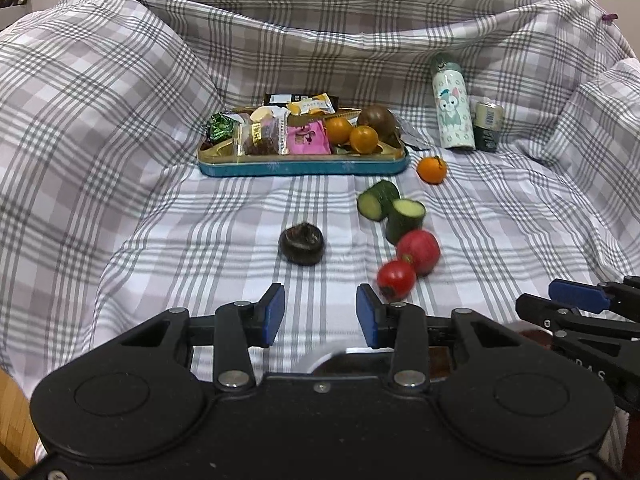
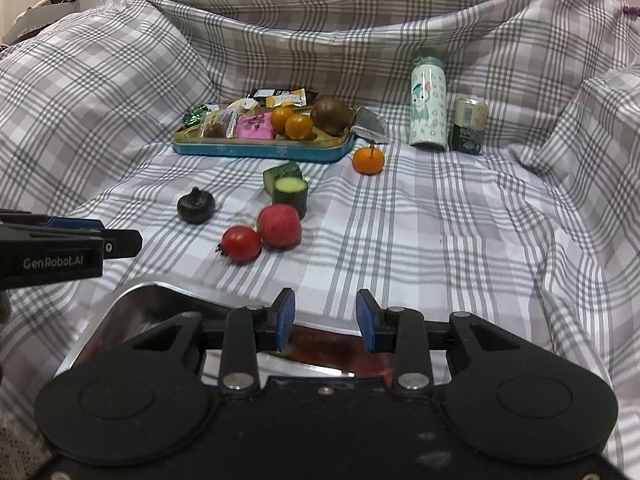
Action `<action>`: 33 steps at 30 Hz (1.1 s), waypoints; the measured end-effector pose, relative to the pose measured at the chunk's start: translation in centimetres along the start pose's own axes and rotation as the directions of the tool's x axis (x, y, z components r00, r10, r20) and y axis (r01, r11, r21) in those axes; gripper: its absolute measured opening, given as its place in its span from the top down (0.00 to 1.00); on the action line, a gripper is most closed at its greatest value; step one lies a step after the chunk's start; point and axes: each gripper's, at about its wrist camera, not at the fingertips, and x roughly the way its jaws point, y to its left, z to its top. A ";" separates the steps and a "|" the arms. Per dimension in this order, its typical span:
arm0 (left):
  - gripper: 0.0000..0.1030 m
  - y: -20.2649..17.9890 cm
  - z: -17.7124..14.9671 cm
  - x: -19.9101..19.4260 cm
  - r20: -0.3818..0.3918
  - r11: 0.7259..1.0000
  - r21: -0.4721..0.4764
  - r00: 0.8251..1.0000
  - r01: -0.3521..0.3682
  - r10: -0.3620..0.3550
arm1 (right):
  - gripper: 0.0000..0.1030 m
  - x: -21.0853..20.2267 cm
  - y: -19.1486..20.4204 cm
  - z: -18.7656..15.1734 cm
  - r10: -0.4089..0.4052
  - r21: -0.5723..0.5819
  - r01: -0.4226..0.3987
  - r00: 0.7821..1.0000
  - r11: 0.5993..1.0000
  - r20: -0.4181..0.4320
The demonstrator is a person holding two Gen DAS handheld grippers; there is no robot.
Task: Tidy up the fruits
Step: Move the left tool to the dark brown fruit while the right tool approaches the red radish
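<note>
**Loose produce on the checked sheet; both tools empty**

My left tool hangs low over the near part of the checked sheet, its blue pads parted with nothing between them. My right tool is likewise spread and empty, above the rim of a shiny metal tray at the near edge.

Ahead of the left tool lies a dark round fruit, with no item between. To its right, two tomatoes touch each other, and just beyond them two cucumber pieces sit side by side. A loose orange rests farther off, just beside the right end of the blue tin.

The blue tin holds wrapped snacks on its left half; two oranges and a brown round fruit occupy its right half. Far right, a printed bottle stands upright beside a dark can. A crumpled foil wrapper lies behind the tin's right corner.
</note>
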 end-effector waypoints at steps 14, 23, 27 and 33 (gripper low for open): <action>0.54 0.4 2.3 4.4 0.014 0.999 0.021 1.000 -0.025 0.025 | 0.66 3.9 -0.7 2.9 -0.022 -0.016 0.023 0.999 1.000 0.028; 0.54 0.9 2.7 7.0 0.007 1.000 0.007 1.000 -0.014 0.014 | 0.66 6.5 -0.2 4.3 -0.004 -0.018 0.005 0.999 1.000 0.042; 0.54 1.1 2.2 7.8 -0.003 1.000 -0.002 1.000 -0.005 0.005 | 0.66 7.4 -0.1 4.6 0.007 -0.002 -0.007 0.999 1.000 0.041; 0.54 1.2 1.8 8.3 0.005 1.000 0.000 1.000 -0.029 0.029 | 0.66 8.4 -0.2 4.3 0.032 0.033 -0.033 0.999 0.999 0.033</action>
